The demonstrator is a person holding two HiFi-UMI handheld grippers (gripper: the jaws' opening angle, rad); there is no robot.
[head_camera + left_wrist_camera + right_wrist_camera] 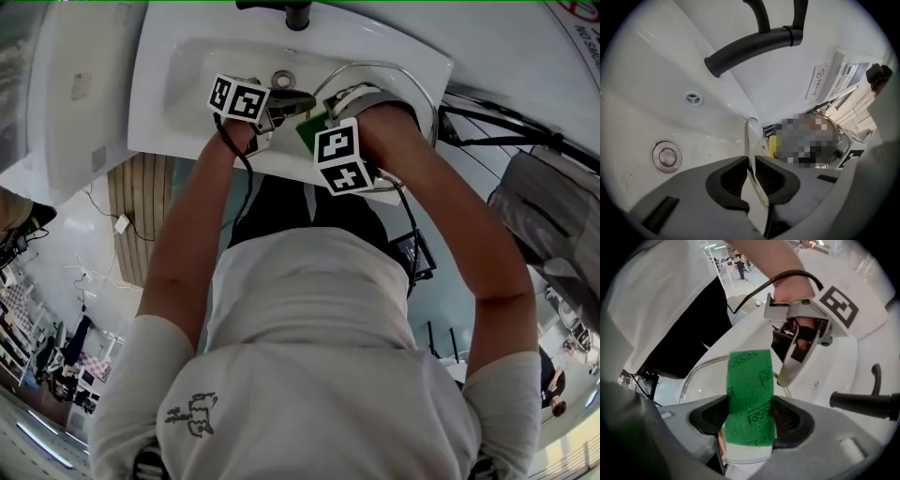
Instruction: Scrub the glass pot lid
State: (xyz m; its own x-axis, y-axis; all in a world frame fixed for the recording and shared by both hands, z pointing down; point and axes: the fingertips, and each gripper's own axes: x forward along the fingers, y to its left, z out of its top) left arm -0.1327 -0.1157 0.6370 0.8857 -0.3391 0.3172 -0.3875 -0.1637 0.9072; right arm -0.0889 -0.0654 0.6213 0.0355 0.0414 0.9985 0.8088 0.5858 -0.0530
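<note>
Left gripper view: my left gripper [752, 180] nips glass lid [752, 136] by its rim; right gripper [750, 420] clamps sponge [751, 380]; scrubbing pressure could slip that thin hold.

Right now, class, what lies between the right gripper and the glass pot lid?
A green scouring sponge, clamped by the right gripper, stands before the glass pot lid. The right gripper view shows it; contact is unclear.

Head view steeply down — tool views close, sharing sink [183, 89].
</note>
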